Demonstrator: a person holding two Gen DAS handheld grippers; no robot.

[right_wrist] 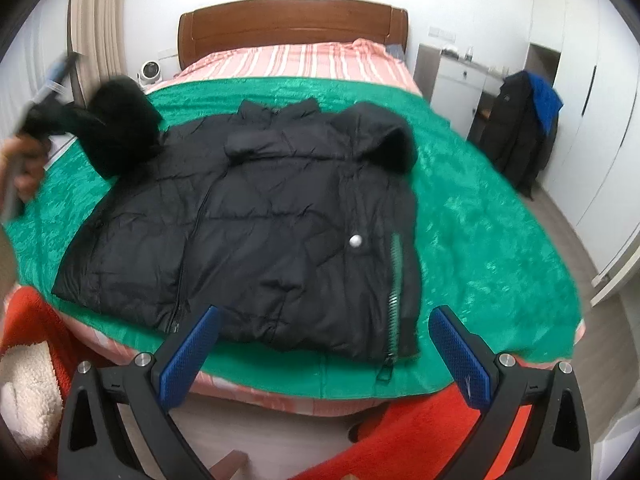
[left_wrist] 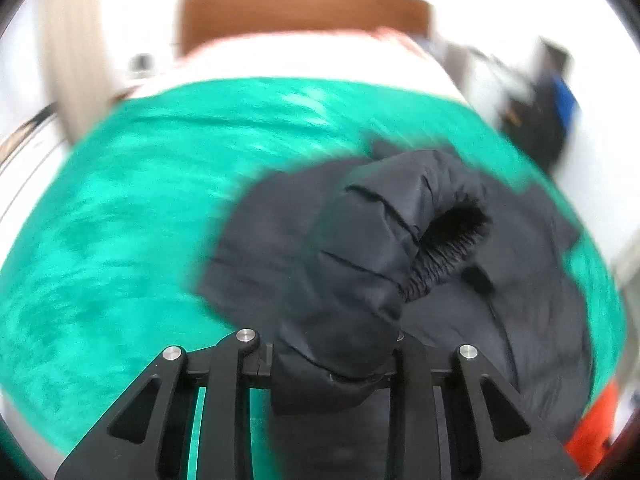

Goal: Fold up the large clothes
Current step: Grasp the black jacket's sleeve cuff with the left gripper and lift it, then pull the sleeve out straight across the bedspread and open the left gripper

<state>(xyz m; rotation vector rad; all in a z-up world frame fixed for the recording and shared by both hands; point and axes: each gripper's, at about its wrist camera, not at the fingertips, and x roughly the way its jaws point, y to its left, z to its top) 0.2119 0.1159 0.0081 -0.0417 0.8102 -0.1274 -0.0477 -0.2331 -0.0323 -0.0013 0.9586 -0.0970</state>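
Note:
A black puffer jacket point(right_wrist: 256, 232) lies front up on a green blanket point(right_wrist: 480, 232) across the bed, its right sleeve folded over the chest. My left gripper point(left_wrist: 332, 364) is shut on the cuff end of the left sleeve point(left_wrist: 380, 240) and holds it lifted above the blanket point(left_wrist: 120, 220); the fingertips are hidden by the fabric. In the right wrist view that gripper point(right_wrist: 44, 120) shows at the far left with the raised sleeve point(right_wrist: 120, 120). My right gripper point(right_wrist: 324, 344) is open and empty, hovering off the foot of the bed near the jacket's hem.
The bed has a wooden headboard point(right_wrist: 292, 24) and a pink striped sheet point(right_wrist: 300, 60). A red cloth point(right_wrist: 420, 432) lies below the bed's foot. A chair draped with dark and blue clothes point(right_wrist: 524, 120) stands at the right, with white cupboards point(right_wrist: 460, 80) behind.

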